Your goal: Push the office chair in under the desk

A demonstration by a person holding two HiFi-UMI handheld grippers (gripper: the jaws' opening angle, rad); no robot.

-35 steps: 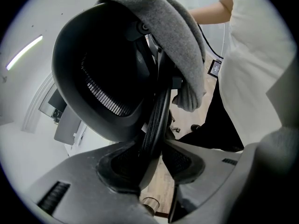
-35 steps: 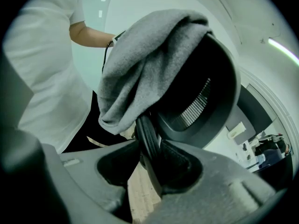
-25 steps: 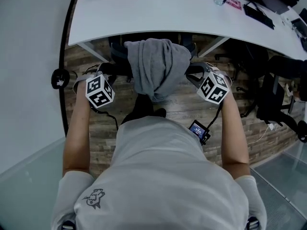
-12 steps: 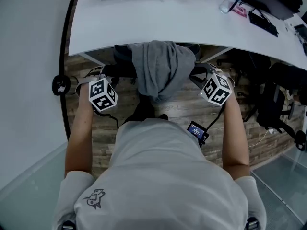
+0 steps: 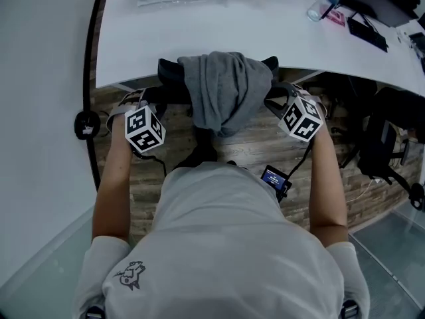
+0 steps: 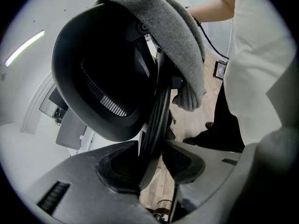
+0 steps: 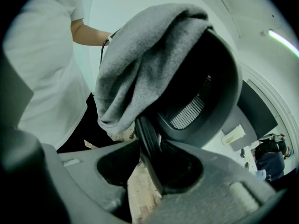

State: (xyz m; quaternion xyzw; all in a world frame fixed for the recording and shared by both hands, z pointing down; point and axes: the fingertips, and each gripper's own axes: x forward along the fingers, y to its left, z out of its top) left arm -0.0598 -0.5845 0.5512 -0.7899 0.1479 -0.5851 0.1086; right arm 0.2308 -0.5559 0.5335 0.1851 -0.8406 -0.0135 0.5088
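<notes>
A black office chair (image 5: 169, 70) with a grey garment (image 5: 226, 88) draped over its back stands at the edge of the white desk (image 5: 252, 32), its seat hidden beneath the top. My left gripper (image 5: 149, 100) is shut on the left rim of the chair back, and my right gripper (image 5: 276, 100) is shut on the right rim. In the left gripper view the black rim (image 6: 157, 111) runs between the pads of the left gripper (image 6: 152, 160). The right gripper view has the rim (image 7: 145, 130) pinched in the right gripper (image 7: 149, 164), under the garment (image 7: 140, 64).
A second black chair (image 5: 382, 138) stands on the wooden floor (image 5: 255, 145) at the right. On the desk lie a bottle (image 5: 322, 5) and a keyboard (image 5: 368, 30). A small screen device (image 5: 275, 178) hangs by my right side. A curved wall with a round black fitting (image 5: 85, 123) closes the left.
The chair has rolled forward, further under the desk, and both grippers have moved forward with it, still holding the back.
</notes>
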